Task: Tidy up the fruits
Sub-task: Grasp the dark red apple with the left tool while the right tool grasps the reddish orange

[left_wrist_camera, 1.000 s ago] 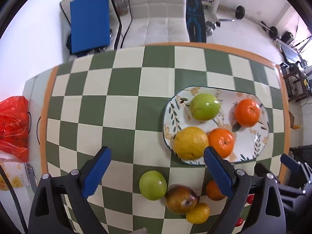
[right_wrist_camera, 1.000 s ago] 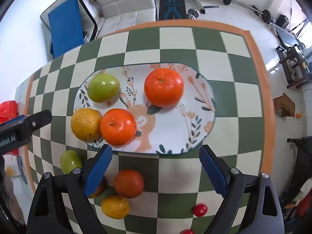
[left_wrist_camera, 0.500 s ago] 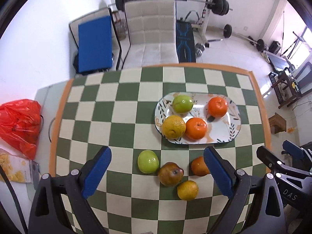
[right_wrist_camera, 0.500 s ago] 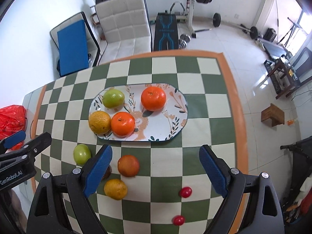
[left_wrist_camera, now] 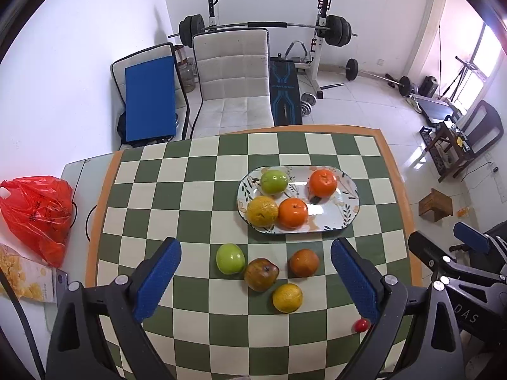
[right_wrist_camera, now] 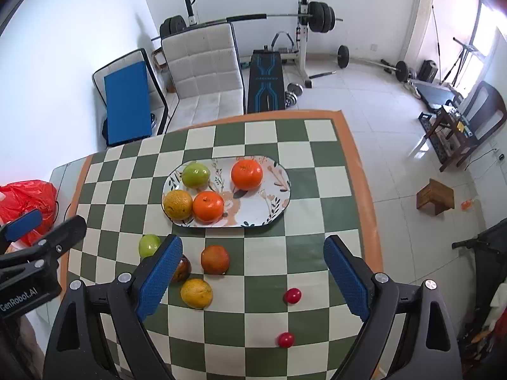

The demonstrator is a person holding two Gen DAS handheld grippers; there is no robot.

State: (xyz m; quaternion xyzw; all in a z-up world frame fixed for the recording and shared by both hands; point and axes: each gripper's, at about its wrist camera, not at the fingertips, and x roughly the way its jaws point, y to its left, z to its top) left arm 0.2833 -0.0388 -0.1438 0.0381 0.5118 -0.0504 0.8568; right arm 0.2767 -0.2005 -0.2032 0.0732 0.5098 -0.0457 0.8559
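Brown-red, the bruised apple (right_wrist_camera: 182,268) on the green-and-white checked tablecloth (right_wrist_camera: 304,221) sits half hidden behind the right gripper's (right_wrist_camera: 252,274) blue finger pad, near the oval floral plate (right_wrist_camera: 279,204) of oranges. A small red fruit (left_wrist_camera: 361,325) peeks from behind the left gripper's (left_wrist_camera: 255,277) finger. Both grippers hang spread wide above the table, holding and touching nothing.

Four fruits sit on the oval plate (right_wrist_camera: 279,202); others lie on the checkered table (right_wrist_camera: 317,243).

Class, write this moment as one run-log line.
left gripper: open, empty | right gripper: open, empty | plate: four fruits | tablecloth: six loose fruits
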